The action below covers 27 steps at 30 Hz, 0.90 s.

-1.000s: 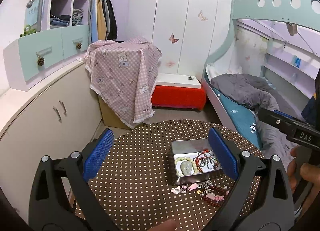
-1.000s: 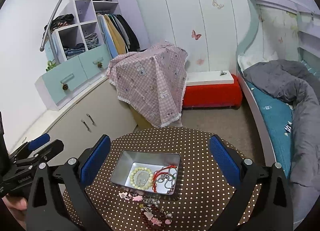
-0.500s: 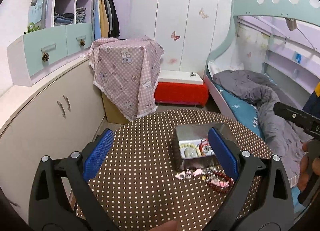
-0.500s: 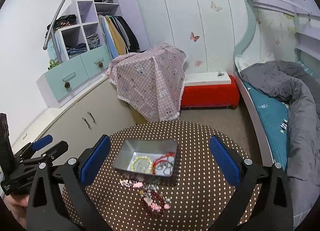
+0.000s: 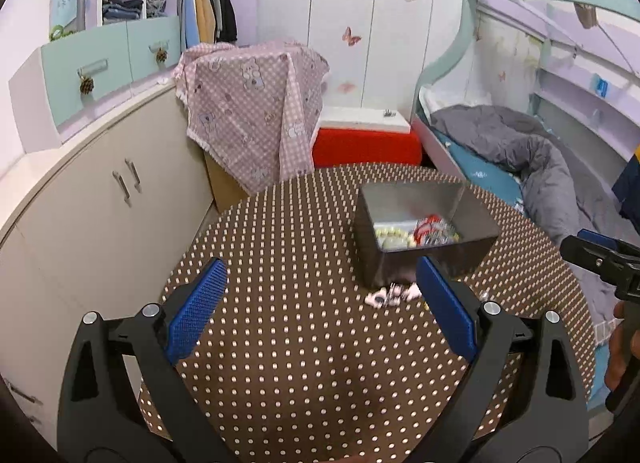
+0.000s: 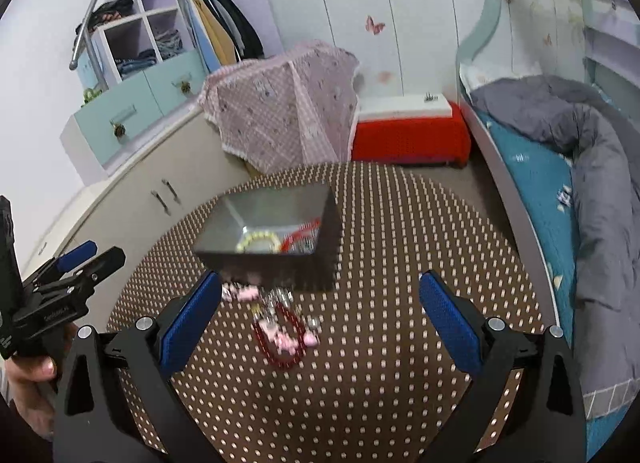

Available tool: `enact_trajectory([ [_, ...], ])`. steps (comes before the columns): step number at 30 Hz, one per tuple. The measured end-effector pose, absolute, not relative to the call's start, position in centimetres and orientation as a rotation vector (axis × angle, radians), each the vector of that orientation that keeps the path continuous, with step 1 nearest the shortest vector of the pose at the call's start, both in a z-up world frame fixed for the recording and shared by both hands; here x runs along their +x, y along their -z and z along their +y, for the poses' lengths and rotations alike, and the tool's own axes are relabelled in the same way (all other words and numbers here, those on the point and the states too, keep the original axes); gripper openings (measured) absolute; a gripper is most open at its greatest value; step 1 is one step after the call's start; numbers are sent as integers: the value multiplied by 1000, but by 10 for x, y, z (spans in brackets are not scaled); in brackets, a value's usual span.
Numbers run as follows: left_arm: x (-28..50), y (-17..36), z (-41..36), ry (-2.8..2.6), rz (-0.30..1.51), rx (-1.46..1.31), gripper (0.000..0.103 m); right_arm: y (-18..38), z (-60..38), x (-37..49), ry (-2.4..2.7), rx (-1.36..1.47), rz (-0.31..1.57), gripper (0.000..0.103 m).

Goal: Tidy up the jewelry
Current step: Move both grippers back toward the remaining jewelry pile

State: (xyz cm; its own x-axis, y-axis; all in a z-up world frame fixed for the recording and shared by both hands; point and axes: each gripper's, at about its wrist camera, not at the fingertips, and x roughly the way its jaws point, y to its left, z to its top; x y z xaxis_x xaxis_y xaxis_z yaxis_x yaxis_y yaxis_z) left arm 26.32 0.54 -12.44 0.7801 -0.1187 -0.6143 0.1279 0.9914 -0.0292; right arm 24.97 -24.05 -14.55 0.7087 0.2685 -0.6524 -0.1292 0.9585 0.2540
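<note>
A grey metal tin (image 5: 472,223) (image 6: 328,231) stands on the round brown polka-dot table (image 5: 280,343) (image 6: 400,343). It holds a pale green bead bracelet (image 6: 256,241), red cord and beaded chains (image 5: 432,229). A dark red bead bracelet with pink charms (image 6: 282,337) and small pink pieces (image 5: 394,295) lie on the table in front of the tin. My left gripper (image 5: 320,307) is open and empty, low over the table left of the tin. My right gripper (image 6: 320,315) is open and empty, just above the red bracelet.
Beige cabinets (image 5: 100,199) with mint drawers run along the left. A box under a pink checked cloth (image 5: 256,111) and a red bench (image 5: 364,143) stand beyond the table. A bed with a grey duvet (image 6: 592,167) lies on the right.
Both grippers have dropped lower and closer to the table, so the tin is seen from a flatter angle. Both stay open. The jewelry has not moved.
</note>
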Motion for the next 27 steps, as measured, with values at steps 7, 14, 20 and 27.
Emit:
enact_trajectory([
  [7,272,158,-7,141,735,57,94,170,-238,247,-227,194,812,95],
  [14,297,189,-27,175,803,118,93,184,-236,252,-227,187,851,95],
  [20,315,208,-36,226,869,117,87,194,-238,258,-226,178,874,95],
  [27,319,206,-35,324,877,65,38,202,-237,261,-234,180,893,95],
])
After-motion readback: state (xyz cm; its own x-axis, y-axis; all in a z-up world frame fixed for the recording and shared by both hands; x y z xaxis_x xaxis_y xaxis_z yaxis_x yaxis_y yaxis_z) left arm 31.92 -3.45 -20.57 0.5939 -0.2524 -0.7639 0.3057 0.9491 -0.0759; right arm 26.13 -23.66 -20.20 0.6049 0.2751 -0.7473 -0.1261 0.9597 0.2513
